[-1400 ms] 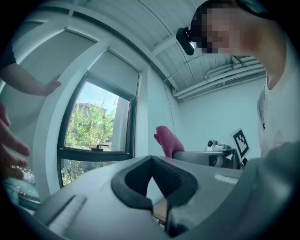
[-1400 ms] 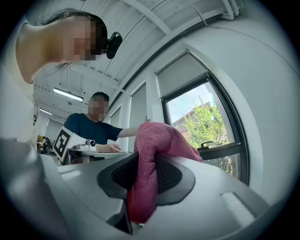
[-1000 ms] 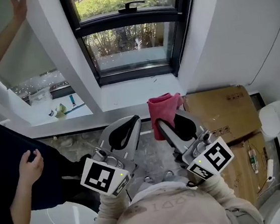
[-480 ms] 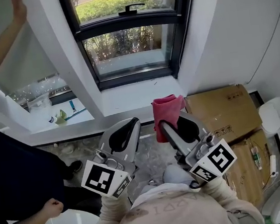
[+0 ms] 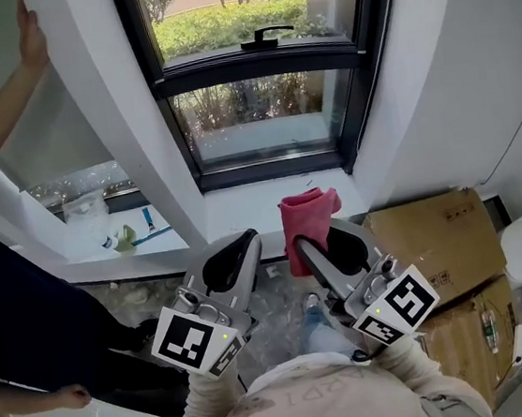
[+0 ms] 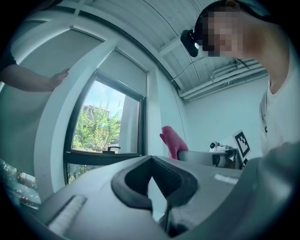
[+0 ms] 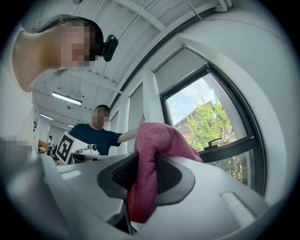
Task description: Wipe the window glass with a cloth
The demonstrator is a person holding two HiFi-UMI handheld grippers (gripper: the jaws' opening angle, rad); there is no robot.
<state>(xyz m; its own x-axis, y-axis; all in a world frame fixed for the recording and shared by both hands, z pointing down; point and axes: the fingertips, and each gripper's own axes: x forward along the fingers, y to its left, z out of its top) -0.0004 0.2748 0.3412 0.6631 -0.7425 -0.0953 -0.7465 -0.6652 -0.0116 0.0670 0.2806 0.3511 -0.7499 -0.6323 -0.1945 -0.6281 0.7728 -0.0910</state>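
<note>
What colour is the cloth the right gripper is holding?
Plain pinkish red cloth, clamped in the right gripper; the right gripper view shows it best.

Cardboard box (image 5: pixel 438 228) lies flat at right of frame. Bystander (image 5: pixel 15 280) stands at left, arm raised against white pillar (image 5: pixel 128 125). Clear plastic bag (image 5: pixel 83 208) and blue-handled tool (image 5: pixel 150 223) lie on ledge (image 5: pixel 78 254), centre left.

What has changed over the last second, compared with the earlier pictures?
The bystander's free hand dropped lower in the head view, and the window fills more of it, so the wearer seems to have edged nearer. Nothing was taken or released. Unchanged: the right gripper clamped on the pink cloth, the left gripper shut and empty, the bystander's other hand on the pillar.
</note>
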